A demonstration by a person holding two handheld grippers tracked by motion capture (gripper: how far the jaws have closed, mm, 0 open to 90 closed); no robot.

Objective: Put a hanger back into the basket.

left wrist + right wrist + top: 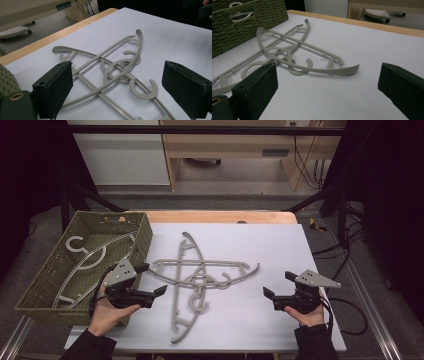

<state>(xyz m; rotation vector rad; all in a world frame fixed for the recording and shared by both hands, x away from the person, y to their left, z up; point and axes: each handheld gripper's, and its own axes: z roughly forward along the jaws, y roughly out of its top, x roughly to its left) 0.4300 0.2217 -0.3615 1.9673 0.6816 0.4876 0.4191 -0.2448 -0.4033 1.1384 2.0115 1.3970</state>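
Holding my left hand-held gripper [154, 280] just off the near corner of the green woven basket [47, 280], I have its jaws spread wide with nothing between them. In the left gripper view the pads frame the two grey hangers [117, 72] that lie crossed on the white table [280, 250], and neither pad touches them. One hanger [200, 270] lies across the table, its arms running left to right; the other [186, 290] runs away from me toward the far edge, and their hooks overlap near the middle of the pile.

My right hand-held gripper [279, 284] sits well apart from the pile, out to the right, low over the bare white surface. Its jaws are spread too and hold nothing; in the right gripper view the nearest hanger tip [350, 69] lies between the pads but farther off, untouched.

Inside the basket lies a third hanger [85, 257], its hook toward the far left corner. The basket stands at the left edge of the table, just beside the crossed pair.
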